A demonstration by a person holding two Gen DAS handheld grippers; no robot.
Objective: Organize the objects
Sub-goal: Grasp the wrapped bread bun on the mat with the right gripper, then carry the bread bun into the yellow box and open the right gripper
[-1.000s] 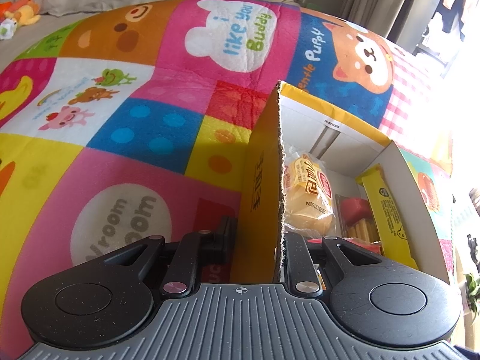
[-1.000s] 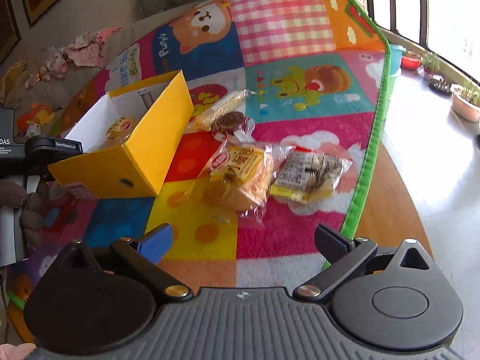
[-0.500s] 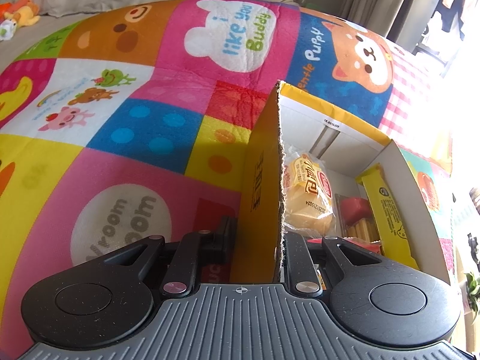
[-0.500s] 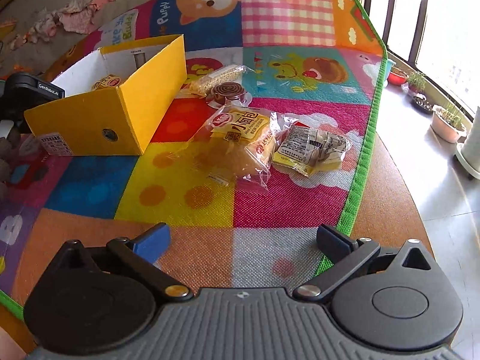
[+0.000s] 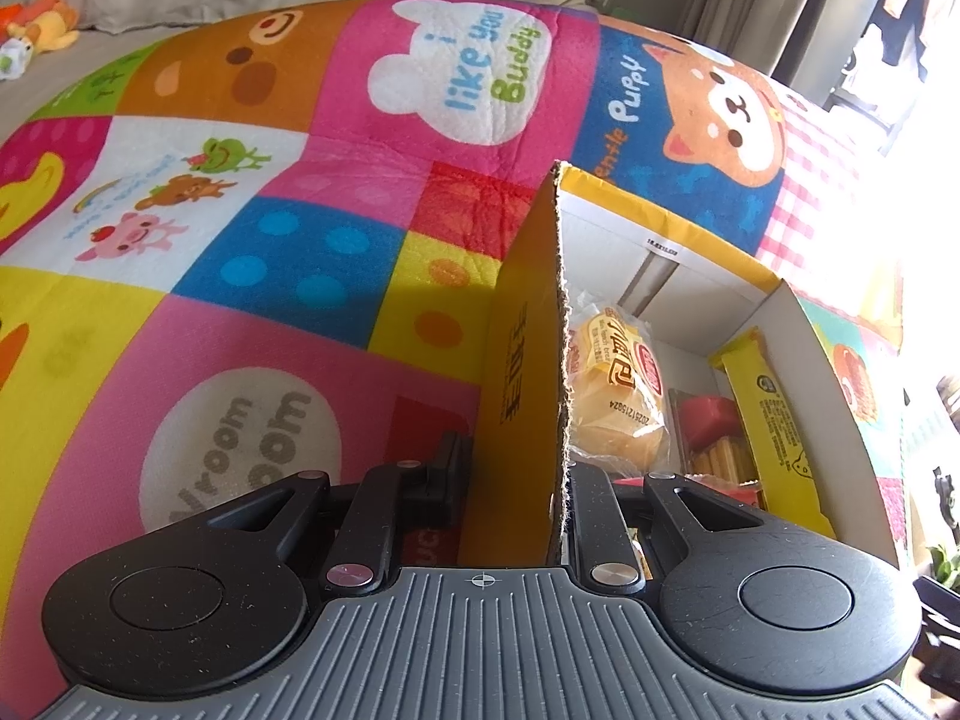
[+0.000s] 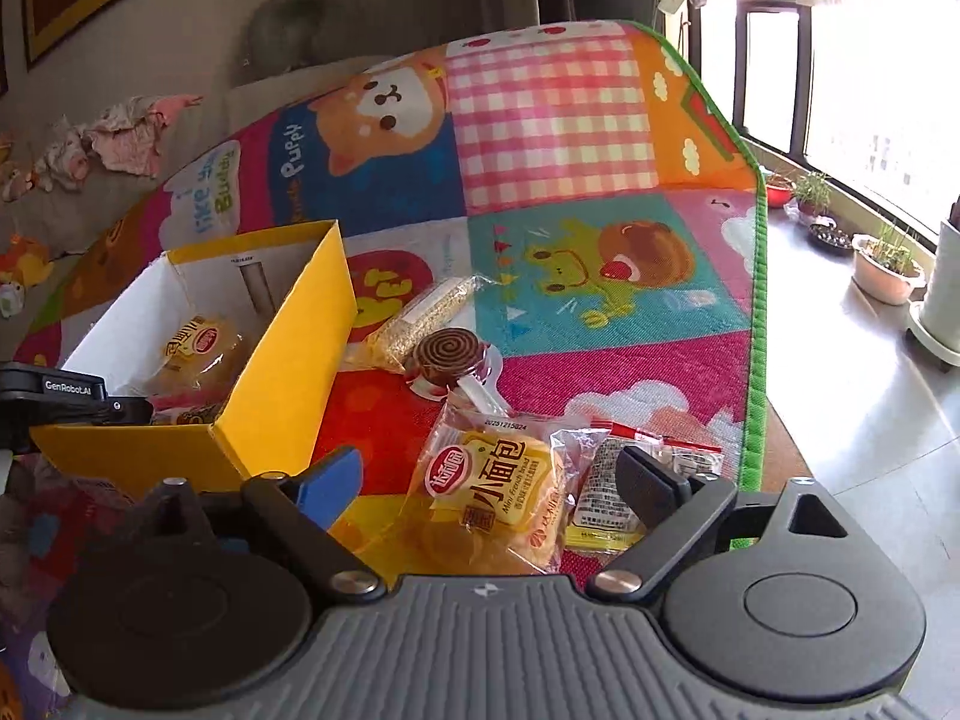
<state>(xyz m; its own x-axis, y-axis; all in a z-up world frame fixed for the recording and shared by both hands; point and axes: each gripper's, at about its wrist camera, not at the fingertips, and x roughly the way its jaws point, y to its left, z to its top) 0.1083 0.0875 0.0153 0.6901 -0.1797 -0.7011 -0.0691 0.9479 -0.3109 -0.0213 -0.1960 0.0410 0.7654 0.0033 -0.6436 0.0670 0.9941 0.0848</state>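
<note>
Two hand-held grippers are catalogued. Left hand-held gripper (image 5: 510, 480): pinched on the near wall of the yellow box (image 5: 528, 360), pointed downward, steadying it. Right hand-held gripper (image 6: 489, 480): jaws closing, pads not yet pressing the bread packet (image 6: 498, 498) lying between them on the play mat (image 6: 600, 324). Packet is best squeezed gently mid-body, clear of the neighbouring wrapper (image 6: 606, 480).

The left gripper (image 5: 516, 480) is closed on the near wall of the yellow cardboard box (image 5: 522, 372), one finger on each side. Ahead of it, inside the box, lie a wrapped bread bun (image 5: 618, 384) and a long yellow packet (image 5: 774, 420). The colourful patchwork play mat (image 5: 270, 252) spreads ahead and to its left.
</note>
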